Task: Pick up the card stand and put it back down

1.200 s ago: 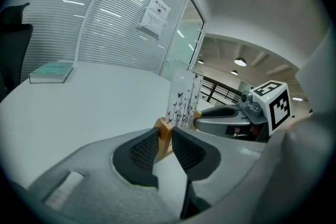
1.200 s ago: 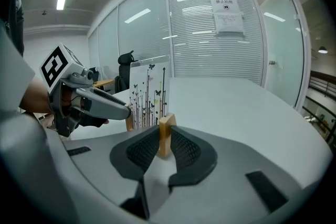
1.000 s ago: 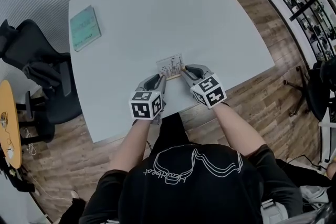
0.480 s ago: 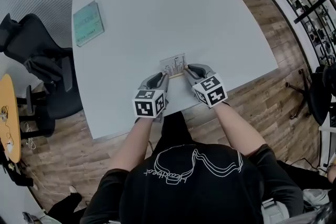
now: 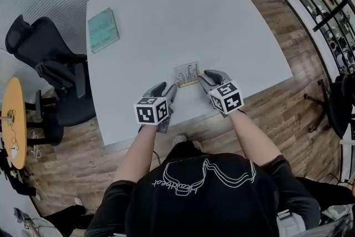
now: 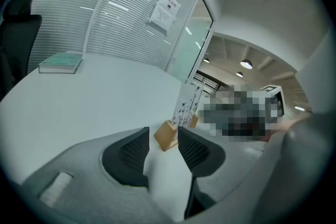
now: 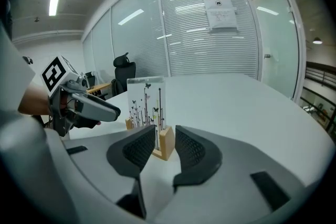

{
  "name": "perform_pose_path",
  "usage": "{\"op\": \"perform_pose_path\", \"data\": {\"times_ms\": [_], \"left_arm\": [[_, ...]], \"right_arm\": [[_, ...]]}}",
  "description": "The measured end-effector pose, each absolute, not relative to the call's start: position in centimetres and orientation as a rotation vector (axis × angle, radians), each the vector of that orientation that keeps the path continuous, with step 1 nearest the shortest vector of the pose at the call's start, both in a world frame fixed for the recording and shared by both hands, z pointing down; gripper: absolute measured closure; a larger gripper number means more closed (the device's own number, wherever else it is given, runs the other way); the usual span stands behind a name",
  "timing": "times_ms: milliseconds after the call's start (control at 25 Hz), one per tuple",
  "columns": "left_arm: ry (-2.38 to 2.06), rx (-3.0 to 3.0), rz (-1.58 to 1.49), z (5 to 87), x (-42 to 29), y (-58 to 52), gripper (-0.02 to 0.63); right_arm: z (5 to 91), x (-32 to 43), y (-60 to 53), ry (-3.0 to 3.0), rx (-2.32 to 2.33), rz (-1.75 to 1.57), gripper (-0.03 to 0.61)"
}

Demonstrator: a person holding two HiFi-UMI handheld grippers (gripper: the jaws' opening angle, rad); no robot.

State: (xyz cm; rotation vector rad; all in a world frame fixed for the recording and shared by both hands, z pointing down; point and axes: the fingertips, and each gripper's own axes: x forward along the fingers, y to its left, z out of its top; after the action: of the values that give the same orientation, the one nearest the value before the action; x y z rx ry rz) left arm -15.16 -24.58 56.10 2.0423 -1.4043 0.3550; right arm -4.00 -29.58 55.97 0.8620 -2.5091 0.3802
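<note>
The card stand (image 5: 187, 73), a clear holder with a butterfly-print card in a light wooden base, stands upright on the white table (image 5: 166, 19) near its front edge. My left gripper (image 5: 168, 89) is at its left end and my right gripper (image 5: 204, 77) at its right end. In the left gripper view the jaws of the left gripper (image 6: 163, 134) are opening, with the base's end (image 6: 167, 136) just ahead between the tips, untouched. In the right gripper view the right gripper (image 7: 165, 132) is also opening, the wooden end (image 7: 166, 145) loose between its pads.
A teal book (image 5: 103, 30) lies at the table's far left. A black office chair (image 5: 47, 66) and a round wooden table (image 5: 13, 119) stand to the left. Shelving (image 5: 330, 5) lines the right side. A glass wall with blinds (image 7: 210, 39) runs behind the table.
Both pairs of jaws have spread away from the ends of the stand's base. The left gripper has drawn back a little. The stand rests on the table.
</note>
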Motion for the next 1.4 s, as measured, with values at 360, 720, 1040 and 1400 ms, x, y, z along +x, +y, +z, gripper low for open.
{"op": "perform_pose_path", "data": {"times_ms": [360,720,1040,1400], "left_arm": [[-1.262,2.168,0.049,45.3,-14.9,-18.6,0.459],[-0.926,2.575,-0.129,31.8,-12.1,-6.5,0.552],[-0.881,2.685,-0.031,31.8,-12.0,1.5,0.600],[-0.789,2.668,-0.047,32.6,-12.4,5.4,0.600]], "right_arm": [[40.5,-2.3,-22.1,-2.821,0.790,0.328,0.451],[31.7,-6.1,-8.8,-3.079,0.666,0.341,0.568],[33.3,-7.7,0.2,-3.149,0.644,0.650,0.571],[33.6,-8.5,4.2,-3.106,0.726,0.613,0.571]]}}
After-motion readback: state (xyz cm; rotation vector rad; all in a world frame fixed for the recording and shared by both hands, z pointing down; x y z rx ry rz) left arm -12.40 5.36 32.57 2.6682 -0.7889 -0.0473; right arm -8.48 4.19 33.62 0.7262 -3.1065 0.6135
